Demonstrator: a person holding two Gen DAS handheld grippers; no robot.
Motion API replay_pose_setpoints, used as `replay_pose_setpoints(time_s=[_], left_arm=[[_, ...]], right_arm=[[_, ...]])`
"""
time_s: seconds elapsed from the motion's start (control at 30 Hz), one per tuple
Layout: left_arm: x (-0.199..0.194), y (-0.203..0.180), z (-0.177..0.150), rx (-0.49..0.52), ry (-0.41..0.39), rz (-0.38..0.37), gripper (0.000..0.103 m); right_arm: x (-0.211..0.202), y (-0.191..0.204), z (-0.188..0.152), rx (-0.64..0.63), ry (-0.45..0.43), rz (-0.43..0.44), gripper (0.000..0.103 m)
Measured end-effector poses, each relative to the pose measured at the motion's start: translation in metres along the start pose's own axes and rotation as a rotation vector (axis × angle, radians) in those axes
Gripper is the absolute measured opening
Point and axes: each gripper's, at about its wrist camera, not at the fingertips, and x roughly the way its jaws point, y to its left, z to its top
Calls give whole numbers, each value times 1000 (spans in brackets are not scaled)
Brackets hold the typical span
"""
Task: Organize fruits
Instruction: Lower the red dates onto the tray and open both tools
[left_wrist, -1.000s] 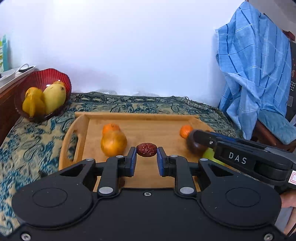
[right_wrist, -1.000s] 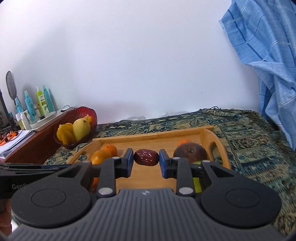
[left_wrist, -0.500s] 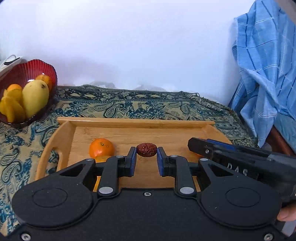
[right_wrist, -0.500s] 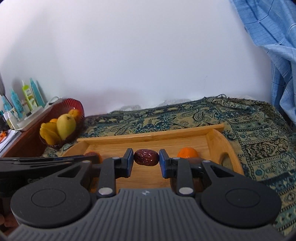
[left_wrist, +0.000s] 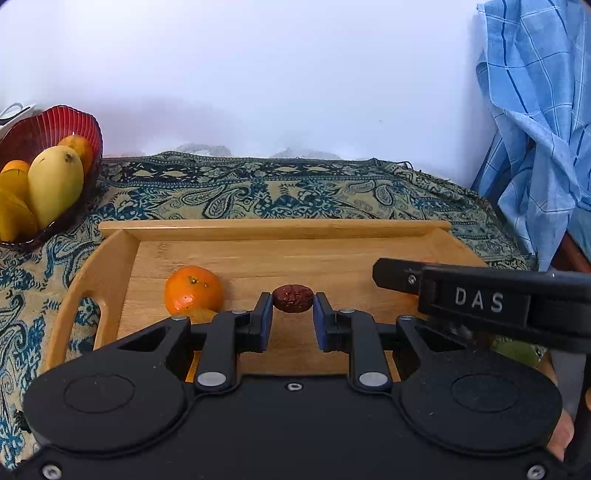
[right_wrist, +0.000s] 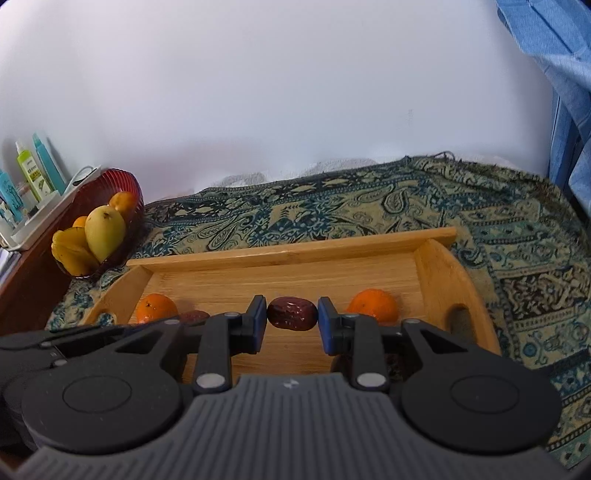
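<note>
Paisley cloth (left_wrist: 258, 192) in teal and tan is covering the tabletop under a white wall, carrying a wooden tray (left_wrist: 273, 230) and, at the far left, a red bowl (left_wrist: 55, 122) of mangoes. Left tongs (left_wrist: 293, 317) are gripping a wrinkled red date (left_wrist: 293, 298) above the tray beside an orange (left_wrist: 192, 291), while right tongs (right_wrist: 291, 319) are clamping a second date (right_wrist: 291, 314). White letters "DAS" are showing on the right tool's side, and a blue checked cloth (left_wrist: 535, 110) is hanging at right.

A home: paisley cloth (right_wrist: 369, 206), toiletry bottles (right_wrist: 33, 173), draped blue shirt (left_wrist: 535, 110).
</note>
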Motion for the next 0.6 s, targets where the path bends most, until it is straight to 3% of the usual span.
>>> replay_pose_setpoints(time_s=[0.6], left_arm=[[6,-11,-7,57,17,4,23]], right_arm=[[11,7,0,-8,54,-42,38]])
